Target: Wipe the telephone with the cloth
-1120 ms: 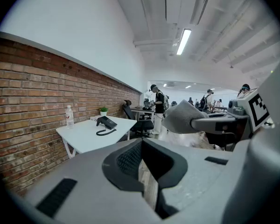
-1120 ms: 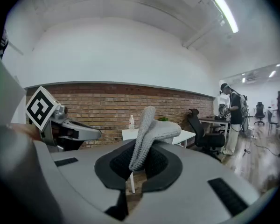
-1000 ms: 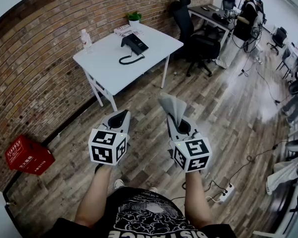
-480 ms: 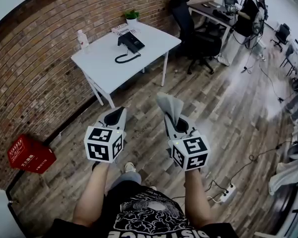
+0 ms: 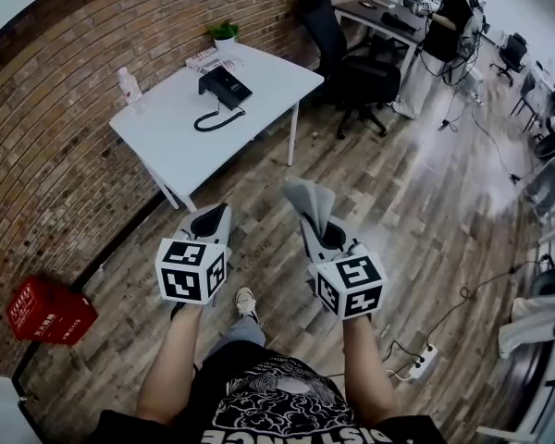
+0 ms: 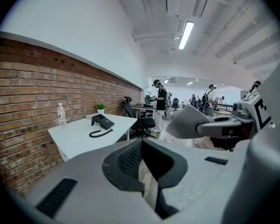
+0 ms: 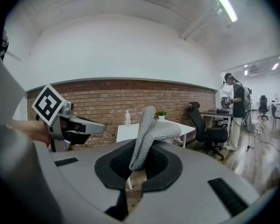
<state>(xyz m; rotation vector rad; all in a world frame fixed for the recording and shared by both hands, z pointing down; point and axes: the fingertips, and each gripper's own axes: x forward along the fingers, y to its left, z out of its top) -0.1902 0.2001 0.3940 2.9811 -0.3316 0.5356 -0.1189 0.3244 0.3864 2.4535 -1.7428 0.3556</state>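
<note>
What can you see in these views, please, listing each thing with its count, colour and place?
table: 1, white, by the brick wall
telephone: 1, black, on the table
bottle: 1, clear, table's wall edge
plant: 1, green, table's far corner
crate: 1, red, floor by wall
office chair: 1, black, beyond table
person: 1, dark top, at far desk
cloth: 1, grey, in right gripper
left gripper: 1, grey, shut, empty
right gripper: 1, grey, shut on cloth

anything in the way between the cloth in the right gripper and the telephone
Nothing visible does: only open wooden floor lies between the cloth in the right gripper and the telephone on the white table.
</note>
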